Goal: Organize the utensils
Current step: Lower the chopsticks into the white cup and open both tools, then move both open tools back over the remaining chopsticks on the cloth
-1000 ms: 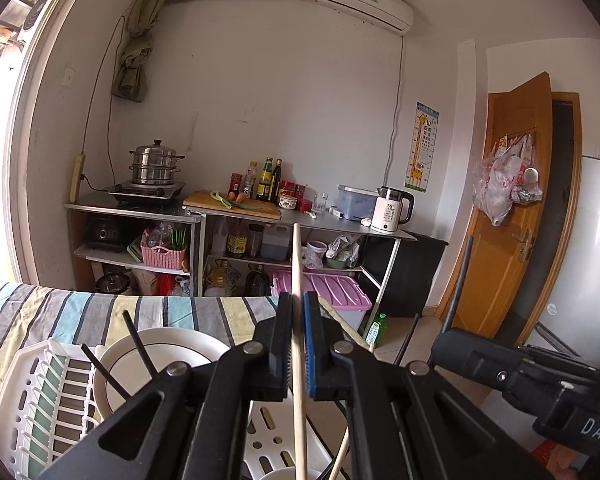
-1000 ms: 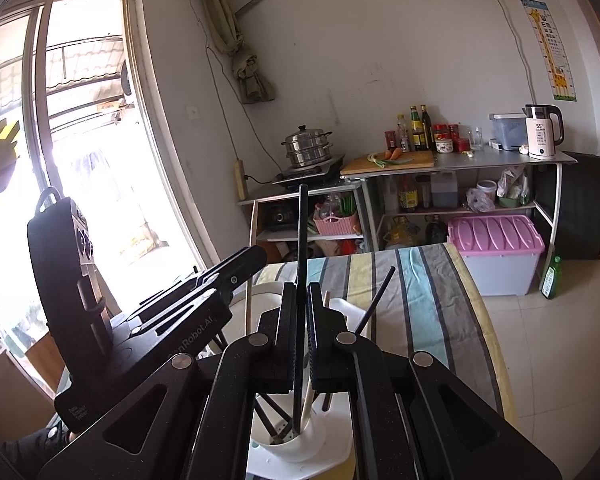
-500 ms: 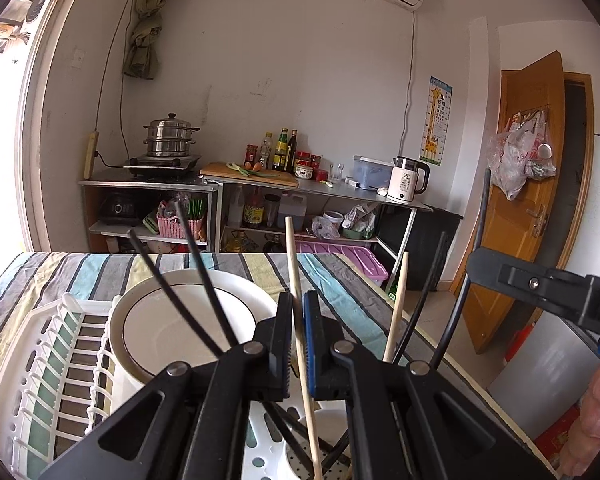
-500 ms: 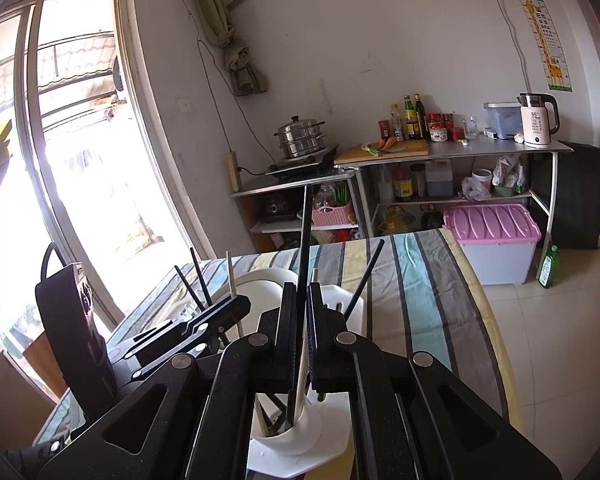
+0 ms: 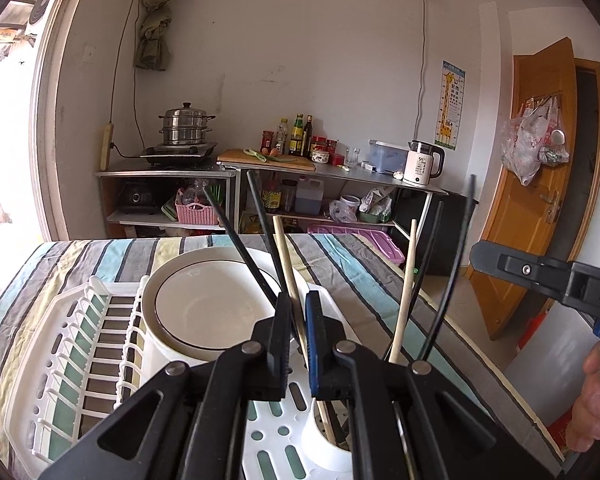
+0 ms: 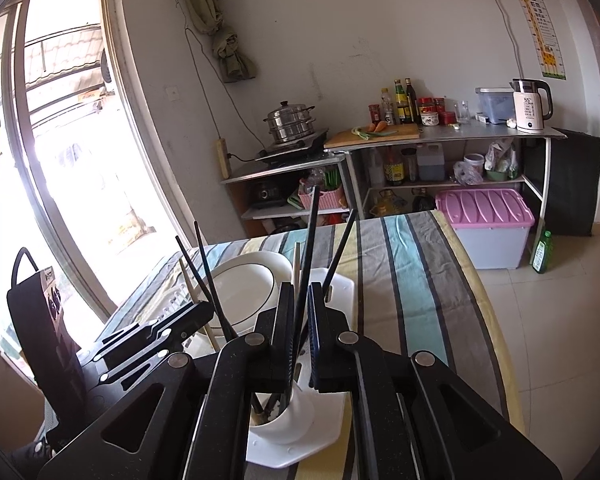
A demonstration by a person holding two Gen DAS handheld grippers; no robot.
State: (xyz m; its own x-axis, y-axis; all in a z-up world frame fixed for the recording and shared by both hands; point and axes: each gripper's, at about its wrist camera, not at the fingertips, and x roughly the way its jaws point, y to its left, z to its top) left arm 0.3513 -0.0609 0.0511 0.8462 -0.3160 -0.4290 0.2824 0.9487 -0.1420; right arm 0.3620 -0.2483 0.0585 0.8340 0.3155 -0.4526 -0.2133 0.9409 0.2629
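Observation:
My left gripper (image 5: 299, 312) is open a little, with a wooden chopstick (image 5: 284, 256) standing loose between its jaws, its lower end in the white utensil cup (image 5: 326, 446) of the dish rack (image 5: 72, 364). Black chopsticks (image 5: 236, 240) and another wooden one (image 5: 404, 292) lean in the same cup. My right gripper (image 6: 299, 300) has opened slightly around a black chopstick (image 6: 309, 240) that stands in the cup (image 6: 278, 416). The right gripper also shows at the right in the left wrist view (image 5: 540, 276).
A white plate (image 5: 208, 300) stands in the rack on a striped tablecloth (image 6: 412, 280). The left gripper's body (image 6: 140, 336) is at the lower left of the right wrist view. Kitchen shelves (image 5: 260, 184) and a pink-lidded bin (image 6: 486, 216) stand beyond the table.
Both grippers have lowered their chopsticks into the utensil cup and their jaws have parted slightly. The views have tilted down toward the rack.

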